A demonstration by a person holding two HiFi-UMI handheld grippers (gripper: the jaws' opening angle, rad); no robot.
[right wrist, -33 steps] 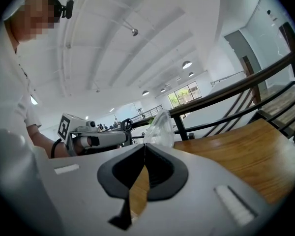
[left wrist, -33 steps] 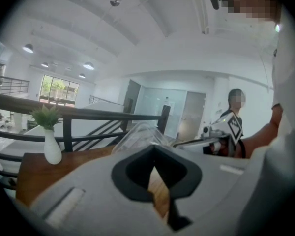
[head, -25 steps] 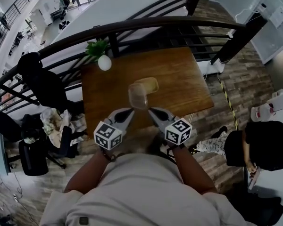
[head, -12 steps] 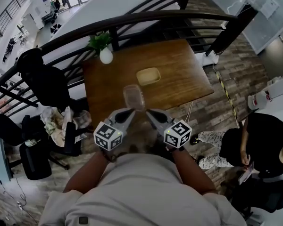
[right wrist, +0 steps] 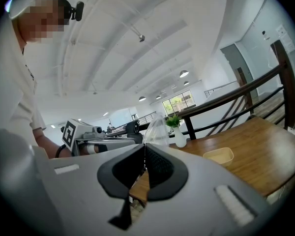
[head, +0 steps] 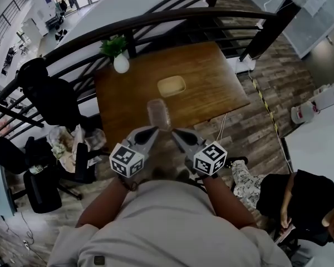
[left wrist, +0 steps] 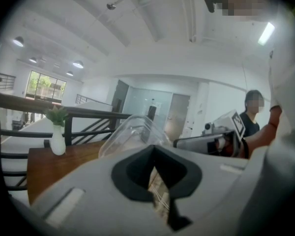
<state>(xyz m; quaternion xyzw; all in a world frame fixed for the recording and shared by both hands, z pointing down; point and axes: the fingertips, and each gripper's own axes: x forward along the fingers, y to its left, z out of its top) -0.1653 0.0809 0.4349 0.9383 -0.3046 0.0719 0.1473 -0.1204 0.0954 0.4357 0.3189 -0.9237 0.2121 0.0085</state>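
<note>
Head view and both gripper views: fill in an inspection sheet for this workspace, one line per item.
Surface: wooden table, carrying two things.
Job's things: clear plastic container, held up off the table between both grippers.
Clutter: shallow beige tray mid-table; white vase with a green plant at the far left corner.
Grippers: left gripper and right gripper are each shut on the container's edge.
Cables: thin pale line by the table's near right corner, perhaps a cord.
Surroundings: dark railing beyond the table; black chairs at left; person in black at lower right.
</note>
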